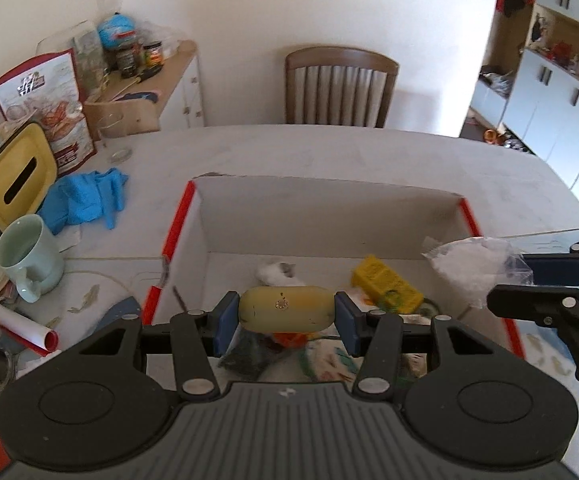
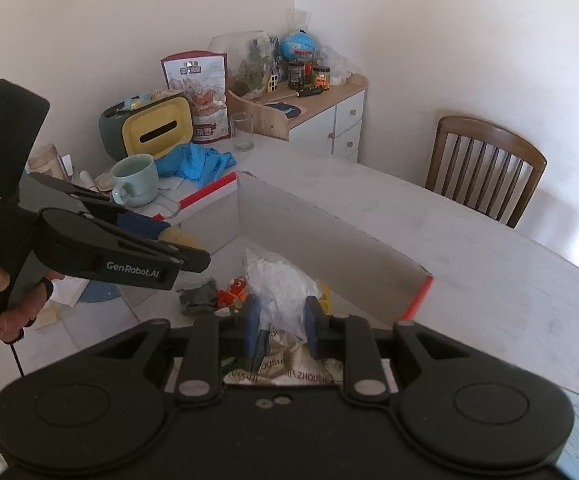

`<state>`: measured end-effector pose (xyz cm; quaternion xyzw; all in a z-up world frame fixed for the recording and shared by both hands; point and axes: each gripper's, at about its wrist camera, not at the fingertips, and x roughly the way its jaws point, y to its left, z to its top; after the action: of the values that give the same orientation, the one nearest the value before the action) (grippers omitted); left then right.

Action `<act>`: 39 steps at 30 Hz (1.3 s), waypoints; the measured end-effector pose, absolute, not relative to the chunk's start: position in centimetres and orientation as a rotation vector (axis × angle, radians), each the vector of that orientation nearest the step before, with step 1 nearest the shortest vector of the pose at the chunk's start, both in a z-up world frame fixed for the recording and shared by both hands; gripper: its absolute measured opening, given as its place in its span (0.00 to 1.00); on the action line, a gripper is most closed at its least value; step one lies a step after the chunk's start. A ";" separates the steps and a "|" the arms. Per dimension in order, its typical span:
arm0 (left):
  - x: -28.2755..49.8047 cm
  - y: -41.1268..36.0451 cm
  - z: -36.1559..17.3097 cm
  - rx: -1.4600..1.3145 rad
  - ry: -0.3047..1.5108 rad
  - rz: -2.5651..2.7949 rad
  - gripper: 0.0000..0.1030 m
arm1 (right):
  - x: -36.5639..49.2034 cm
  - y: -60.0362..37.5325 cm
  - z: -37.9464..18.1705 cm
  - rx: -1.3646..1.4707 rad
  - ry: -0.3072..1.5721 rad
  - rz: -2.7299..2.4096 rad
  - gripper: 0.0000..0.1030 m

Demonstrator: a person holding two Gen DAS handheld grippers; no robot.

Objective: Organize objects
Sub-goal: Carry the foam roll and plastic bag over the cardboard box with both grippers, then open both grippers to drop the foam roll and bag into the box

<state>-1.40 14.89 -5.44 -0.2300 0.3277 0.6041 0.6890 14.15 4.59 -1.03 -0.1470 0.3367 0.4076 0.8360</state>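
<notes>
- The left tool (image 1: pixel 286 316) is clenched on a yellow oblong object (image 1: pixel 286 309), held crosswise between its two blue pads, one at each end.
- That yellow oblong object hangs over the open cardboard box (image 1: pixel 321 216), above the near part of the box's inside.
- The right tool (image 2: pixel 280 322) grips a clear bag of white material (image 2: pixel 279 286); the bag bulges out toward 12 o'clock from between the pads.
- In the left wrist view this bag (image 1: pixel 475 268) sits at 3 o'clock, over the box's right red-edged wall.
- Inside the box lie a yellow block (image 1: pixel 385 282), a small white and grey item (image 1: pixel 277 274), an orange toy (image 2: pixel 235 290) and a dark packet (image 2: pixel 199 296).
- The box stands on the pale desk (image 1: pixel 329 152).
- At 9 o'clock of the box, on the desk, are a pale green mug (image 1: pixel 29 258), blue gloves (image 1: pixel 85 198) and a yellow-topped bin (image 1: pixel 17 176).
- A wooden chair (image 1: pixel 339 88) stands at 12 o'clock behind the desk.
</notes>
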 end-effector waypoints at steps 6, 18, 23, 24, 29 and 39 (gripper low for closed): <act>-1.7 16.7 -7.3 -0.547 0.778 1.357 0.49 | 15.6 6.1 -2.9 -0.316 0.730 0.847 0.21; -0.1 21.7 -9.8 -0.542 0.851 1.329 0.49 | 18.8 8.9 -6.7 -0.395 0.775 0.774 0.21; 0.9 23.3 -11.3 -0.558 0.900 1.295 0.49 | 19.5 9.3 -7.9 -0.398 0.828 0.767 0.21; 1.0 23.5 -11.6 -0.563 0.910 1.289 0.49 | 19.6 9.3 -8.1 -0.404 0.833 0.763 0.21; 1.2 24.3 -12.9 -0.600 0.953 1.261 0.49 | 19.7 9.6 -8.7 -0.417 0.851 0.771 0.22; 1.4 24.7 -13.5 -0.641 0.997 1.223 0.49 | 20.4 9.9 -9.1 -0.415 0.885 0.778 0.22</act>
<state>1.43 24.66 -13.50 -0.2833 0.4404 0.5403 0.6587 20.42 9.91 -9.05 -0.1942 0.4144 0.3644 0.8111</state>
